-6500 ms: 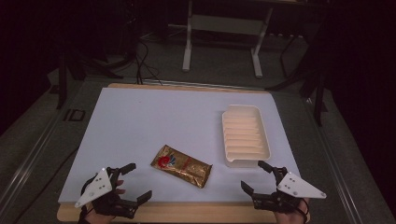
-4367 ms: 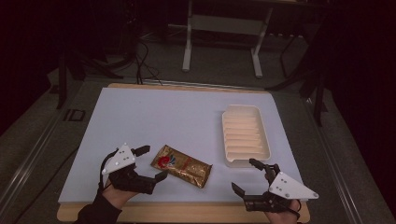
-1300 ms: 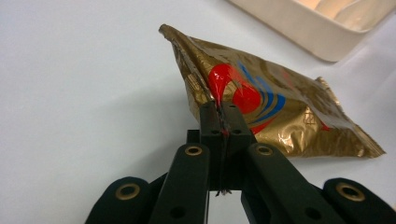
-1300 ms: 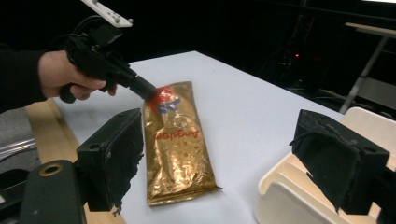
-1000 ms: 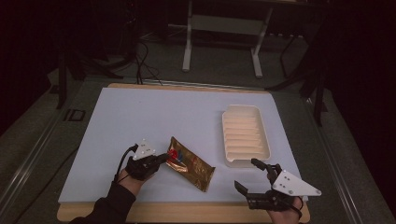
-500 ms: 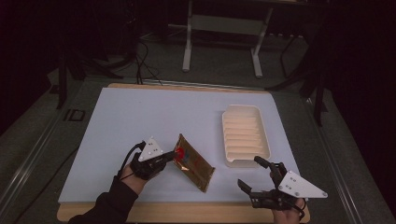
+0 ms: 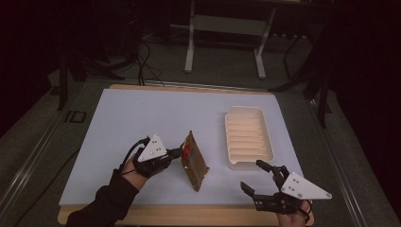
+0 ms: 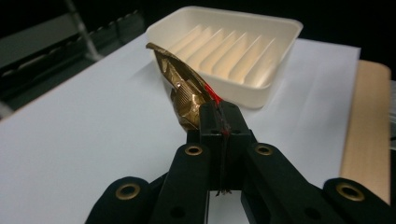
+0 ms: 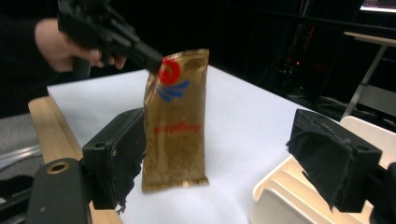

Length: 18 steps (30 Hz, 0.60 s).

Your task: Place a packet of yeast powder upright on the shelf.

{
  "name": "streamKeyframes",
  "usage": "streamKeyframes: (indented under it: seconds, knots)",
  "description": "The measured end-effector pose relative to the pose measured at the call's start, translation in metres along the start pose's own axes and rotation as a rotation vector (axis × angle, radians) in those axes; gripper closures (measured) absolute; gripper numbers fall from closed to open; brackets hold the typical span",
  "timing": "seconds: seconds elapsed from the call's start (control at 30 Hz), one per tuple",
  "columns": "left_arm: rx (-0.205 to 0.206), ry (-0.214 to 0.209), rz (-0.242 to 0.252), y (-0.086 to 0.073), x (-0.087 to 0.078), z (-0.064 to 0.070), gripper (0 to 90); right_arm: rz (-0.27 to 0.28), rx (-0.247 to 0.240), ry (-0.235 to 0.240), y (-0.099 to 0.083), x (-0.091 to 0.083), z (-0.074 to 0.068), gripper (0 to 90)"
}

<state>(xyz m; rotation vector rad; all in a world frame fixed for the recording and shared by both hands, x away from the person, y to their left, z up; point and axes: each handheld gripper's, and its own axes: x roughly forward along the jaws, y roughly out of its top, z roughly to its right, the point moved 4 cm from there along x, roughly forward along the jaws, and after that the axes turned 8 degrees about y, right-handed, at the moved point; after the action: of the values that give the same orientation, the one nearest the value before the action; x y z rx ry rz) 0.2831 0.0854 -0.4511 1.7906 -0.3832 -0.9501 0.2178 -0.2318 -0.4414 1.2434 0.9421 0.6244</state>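
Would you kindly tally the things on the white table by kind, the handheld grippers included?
Shiny gold foil snack packet: 1
Cream ribbed plastic tray: 1
Black two-jaw handheld grippers, left gripper and right gripper: 2
Total: 4

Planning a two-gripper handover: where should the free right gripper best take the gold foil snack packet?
Probably the bottom sealed edge of the gold foil snack packet, approached from the person's right: it hangs upright, pinched at its top by the left gripper, leaving that flat edge free.
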Motion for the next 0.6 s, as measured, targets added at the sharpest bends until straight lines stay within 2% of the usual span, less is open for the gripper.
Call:
streamKeyframes:
  seconds: [0.03,0.1,0.2,0.37,0.43,0.53,0.6]
  knots:
    - [0.014,-0.028,0.026,0.004,-0.002,-0.002,90.0,-0.006,-0.005,0.003,0.0,0.001,-0.001,18.7]
    - [0.026,-0.042,0.035,0.006,-0.005,-0.005,90.0,-0.023,-0.021,-0.003,0.0,0.003,-0.001,17.0]
    - [0.037,-0.048,0.043,0.008,-0.007,-0.008,90.0,-0.023,-0.024,-0.006,0.0,0.004,0.0,14.0]
    - [0.092,-0.076,0.089,0.015,-0.013,-0.009,90.0,-0.028,-0.05,0.002,0.004,0.008,0.0,13.8]
    - [0.11,-0.099,0.114,0.018,-0.015,-0.006,90.0,-0.03,-0.02,0.014,0.006,0.009,0.001,13.9]
    - [0.125,-0.139,0.134,0.024,-0.018,-0.004,90.0,-0.022,0.046,0.065,0.009,0.01,0.003,12.4]
    - [0.139,-0.162,0.146,0.027,-0.019,-0.002,90.0,-0.021,0.054,0.088,0.012,0.011,0.004,10.8]
